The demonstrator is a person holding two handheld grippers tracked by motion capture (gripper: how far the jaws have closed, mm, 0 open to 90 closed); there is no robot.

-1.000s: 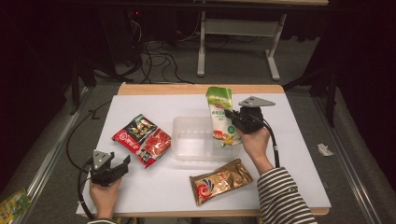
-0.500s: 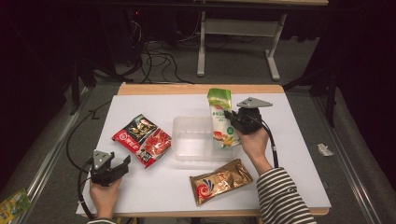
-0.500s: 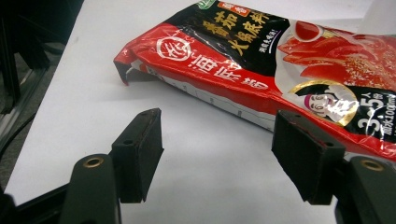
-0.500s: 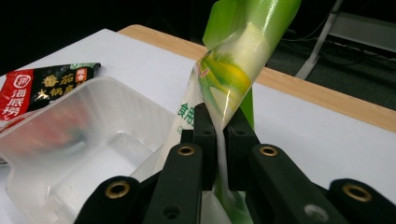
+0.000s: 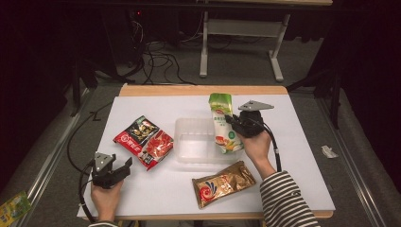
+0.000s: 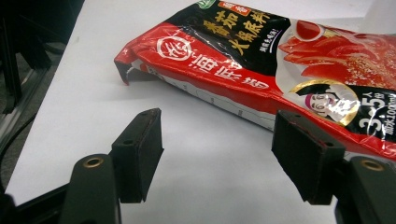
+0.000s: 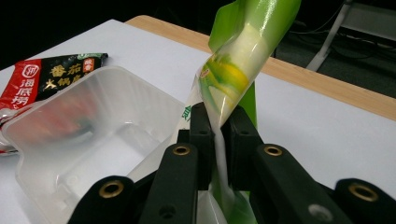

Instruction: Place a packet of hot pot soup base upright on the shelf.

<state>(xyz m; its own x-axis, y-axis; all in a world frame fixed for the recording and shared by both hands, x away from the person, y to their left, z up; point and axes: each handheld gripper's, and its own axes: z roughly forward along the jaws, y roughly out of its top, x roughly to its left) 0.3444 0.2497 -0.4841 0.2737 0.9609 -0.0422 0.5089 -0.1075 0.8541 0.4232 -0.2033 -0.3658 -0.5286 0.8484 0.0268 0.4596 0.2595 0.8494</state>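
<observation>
A green and white pouch [image 5: 221,120] stands tilted at the right rim of a clear plastic container [image 5: 196,139] in the middle of the white table. My right gripper [image 5: 231,124] pinches the pouch's thin edge from the right. In the right gripper view the pouch [image 7: 233,70] rises between the pads of that gripper [image 7: 218,135]; its jaws have just been opening a little and still touch the pouch. My left gripper [image 5: 124,166] rests near the front left edge, open and holding nothing. In the left gripper view, its own jaws [image 6: 217,154] stand wide just short of a red and black pouch [image 6: 261,56].
The red and black pouch [image 5: 142,141] lies left of the container. A gold pouch [image 5: 223,182] lies near the front edge, in front of the container. Black cables trail off the table's left side. A metal table frame stands on the floor behind.
</observation>
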